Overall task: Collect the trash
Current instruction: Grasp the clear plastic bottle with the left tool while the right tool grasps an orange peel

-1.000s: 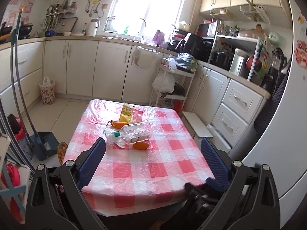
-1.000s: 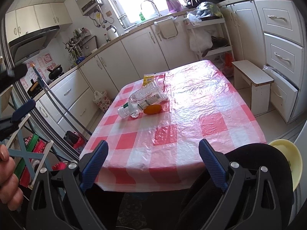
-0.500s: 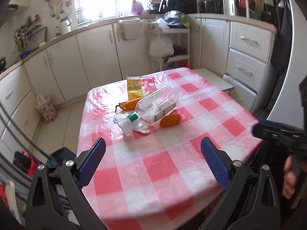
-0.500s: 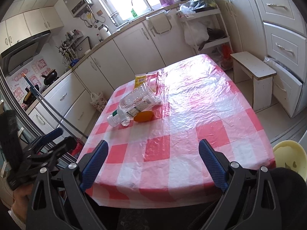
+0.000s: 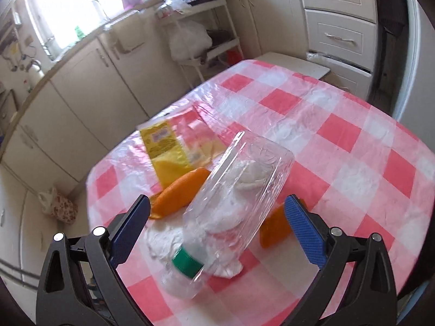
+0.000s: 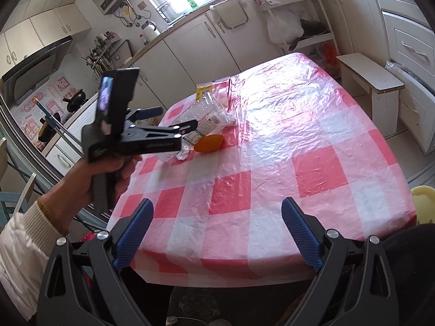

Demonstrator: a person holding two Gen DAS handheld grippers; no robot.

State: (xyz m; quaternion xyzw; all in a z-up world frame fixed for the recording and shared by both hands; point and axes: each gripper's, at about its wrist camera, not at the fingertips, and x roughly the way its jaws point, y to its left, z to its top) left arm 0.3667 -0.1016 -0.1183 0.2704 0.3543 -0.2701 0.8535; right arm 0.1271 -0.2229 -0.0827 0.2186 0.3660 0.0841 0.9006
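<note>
Kitchen with pale cabinets point(image 6: 190, 62) and a table point(image 6: 312, 168) under a red-and-white checked plastic cloth. Left claw point(image 5: 217, 225) spread wide, blue pads either side of a clear plastic bottle point(image 5: 239, 190) lying on its side, green cap point(image 5: 187, 265) toward the camera; touching or just short, cannot tell. Holds white crumpled stuff inside, blurred. Beside the bottle: an orange piece point(image 5: 182, 193) on the left, another point(image 5: 273, 229) on the right, a yellow packet point(image 5: 165, 146) behind.

Right claw point(image 6: 217, 228) wide open too, grasping nothing, hanging over the near table edge. Shows what the left view cannot: the left hand point(image 6: 89, 174) around its handle at the trash pile, plus a wooden stool point(image 6: 369, 78) and a yellow bowl point(image 6: 424, 203).
</note>
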